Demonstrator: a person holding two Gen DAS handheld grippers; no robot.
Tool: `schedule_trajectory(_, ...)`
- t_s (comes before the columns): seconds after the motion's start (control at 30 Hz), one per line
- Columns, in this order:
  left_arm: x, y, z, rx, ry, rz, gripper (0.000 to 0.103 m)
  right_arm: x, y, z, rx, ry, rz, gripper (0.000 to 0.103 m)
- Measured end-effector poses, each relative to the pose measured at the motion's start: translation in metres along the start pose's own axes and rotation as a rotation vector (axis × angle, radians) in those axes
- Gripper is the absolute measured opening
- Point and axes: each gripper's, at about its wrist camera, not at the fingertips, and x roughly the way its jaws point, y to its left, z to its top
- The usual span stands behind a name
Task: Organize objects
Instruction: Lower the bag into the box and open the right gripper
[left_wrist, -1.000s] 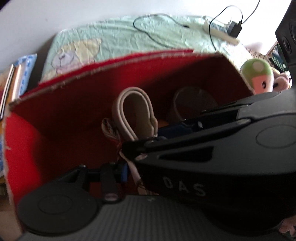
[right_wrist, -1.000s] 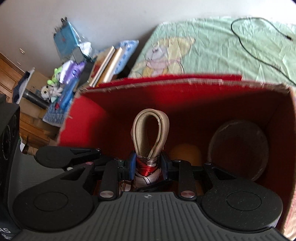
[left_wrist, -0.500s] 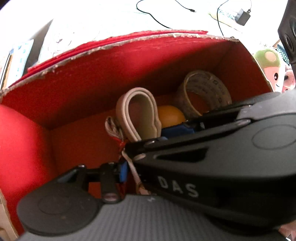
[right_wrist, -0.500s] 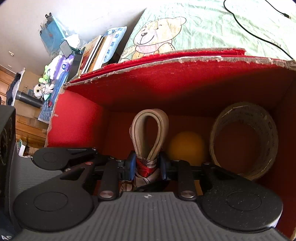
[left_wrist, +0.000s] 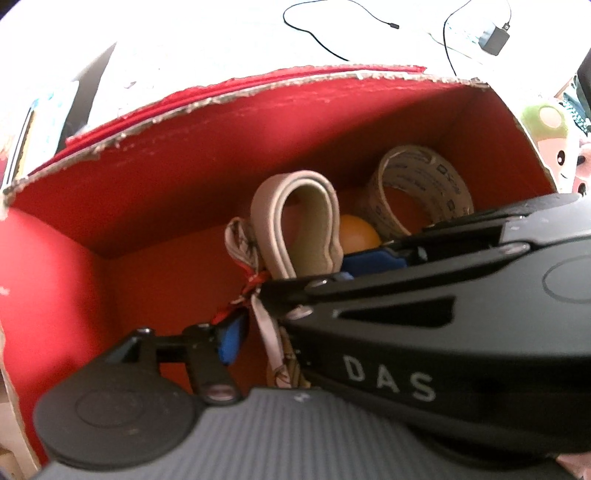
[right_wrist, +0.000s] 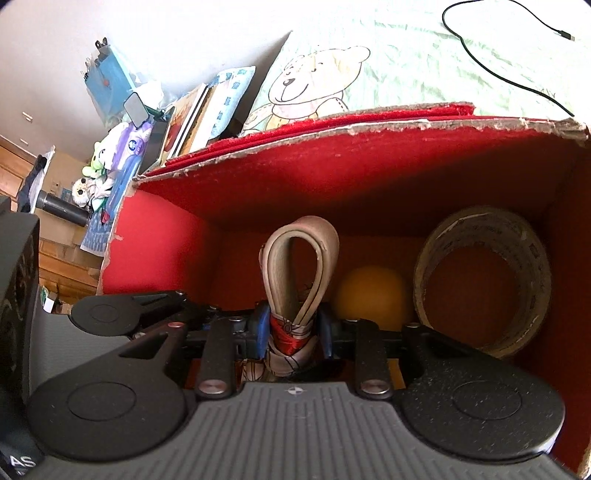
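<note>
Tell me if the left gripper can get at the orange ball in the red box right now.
Probably not. The right gripper, shut on the looped strap bundle, lies across the left gripper's path to the orange ball.

Right gripper (right_wrist: 291, 334): black body, ribbed grey front plate, round black side discs, silver screws, blue pads on fingers (right_wrist: 263, 325). Left gripper (left_wrist: 258, 332): identical build; the right gripper's casing crossing beside it bears white "DAS" lettering.

Home bedroom indicated: bed covered by pale green sheet (right_wrist: 406, 55) printed with teddy bear (right_wrist: 310, 85). Plush toys (right_wrist: 94, 166) and books (right_wrist: 192, 114) piled beside it. Charger cable (right_wrist: 498, 70) laid across sheet. Wooden furniture (right_wrist: 55, 266) seen at left.
</note>
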Motion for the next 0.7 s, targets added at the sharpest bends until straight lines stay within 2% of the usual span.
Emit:
schedule_trajectory(0.13,-0.003,0.000,-0.002,-0.003,-0.019,0.003,0.067,-0.006,0.003,-0.001,-0.023,-0.045,0.000,0.034)
schedule_trajectory(0.33,-0.009,0.000,-0.003,-0.009,-0.051,0.010,0.078,-0.016,0.006,-0.004,-0.039,-0.147,-0.030,0.034)
schedule_trajectory(0.47,-0.013,-0.002,0.001,-0.010,-0.068,0.015,0.080,-0.018,0.004,-0.004,-0.020,-0.189,-0.053,0.034)
schedule_trajectory(0.53,-0.015,0.000,-0.007,-0.019,-0.085,0.023,0.080,-0.019,0.002,-0.003,-0.010,-0.211,-0.063,0.034)
schedule_trajectory(0.7,-0.025,0.003,-0.005,-0.039,-0.172,0.027,0.083,-0.023,0.000,-0.004,0.017,-0.253,-0.075,0.034)
